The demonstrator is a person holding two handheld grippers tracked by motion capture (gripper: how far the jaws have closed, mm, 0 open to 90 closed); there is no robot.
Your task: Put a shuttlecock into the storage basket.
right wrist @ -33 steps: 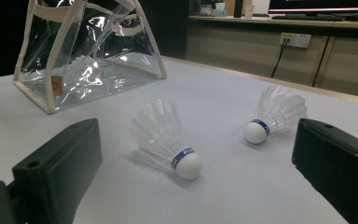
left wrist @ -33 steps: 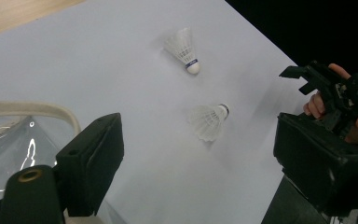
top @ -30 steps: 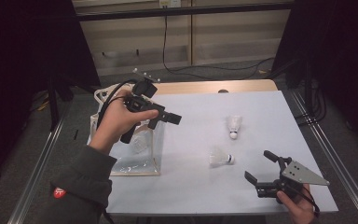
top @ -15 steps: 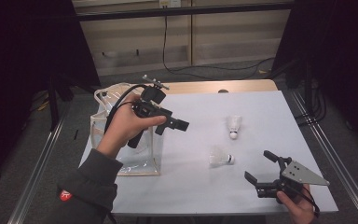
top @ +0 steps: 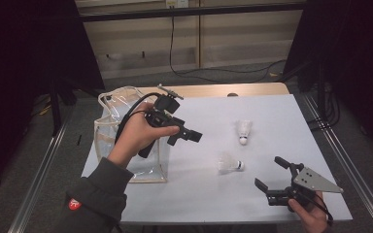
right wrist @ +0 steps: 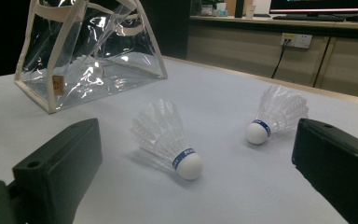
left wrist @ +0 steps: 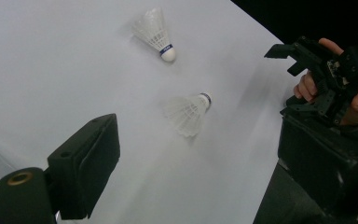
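Two white feather shuttlecocks with blue bands lie on the white table (top: 204, 204). One shuttlecock (top: 244, 130) (left wrist: 156, 30) (right wrist: 277, 109) lies farther back, the other (top: 228, 164) (left wrist: 186, 112) (right wrist: 165, 135) nearer the front. My left gripper (top: 184, 138) (left wrist: 200, 144) hangs open in the air beside the clear bag (top: 109, 111) (right wrist: 88, 51), pointing down toward the shuttlecocks with nothing between its jaws. My right gripper (top: 271, 173) (right wrist: 200, 140) rests low at the front right, open, its jaws facing the nearer shuttlecock from a short way off.
The clear bag with cream trim stands open at the table's left edge. Metal rails (top: 43, 174) run along both sides of the table. A cable (top: 175, 58) hangs down the back wall. In the left gripper view the other hand holds the right gripper (left wrist: 326, 70) at the right.
My left hand has carried its open gripper from above the bag rightward and a little down toward the shuttlecocks. The right gripper and both shuttlecocks have stayed put.
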